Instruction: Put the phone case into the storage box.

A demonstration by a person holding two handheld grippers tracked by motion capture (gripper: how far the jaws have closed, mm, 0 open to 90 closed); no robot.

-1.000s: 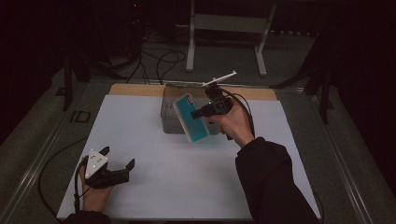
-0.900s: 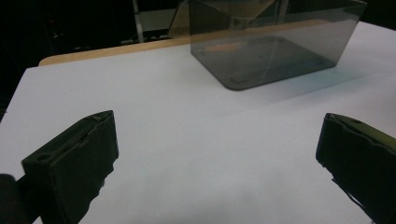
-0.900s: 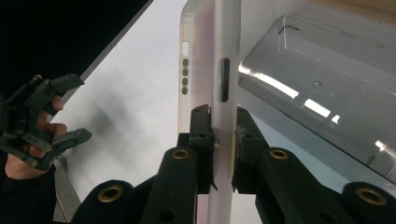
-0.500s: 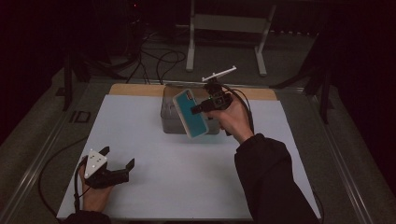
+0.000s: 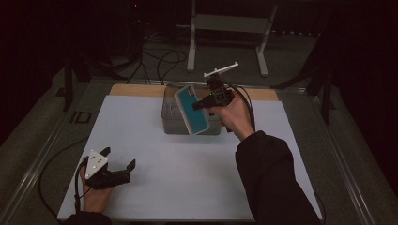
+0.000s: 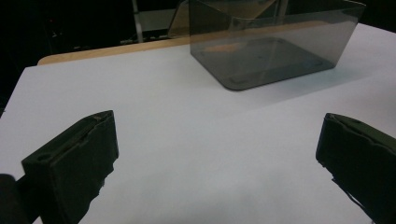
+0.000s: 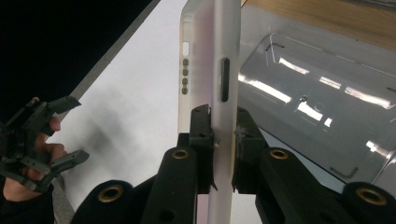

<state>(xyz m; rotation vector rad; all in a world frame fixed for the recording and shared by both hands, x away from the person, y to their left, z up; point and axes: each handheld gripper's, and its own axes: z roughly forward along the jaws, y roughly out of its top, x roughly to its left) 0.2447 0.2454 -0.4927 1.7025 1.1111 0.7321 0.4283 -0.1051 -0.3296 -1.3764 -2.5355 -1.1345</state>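
While bin [image 5: 173, 123] sits empty | right claw [image 7: 223, 140] grips phone case [image 5: 191, 109] above

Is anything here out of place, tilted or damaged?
Nothing looks damaged or spilled. The phone case is tilted only because the right gripper holds it in the air above the clear bin.
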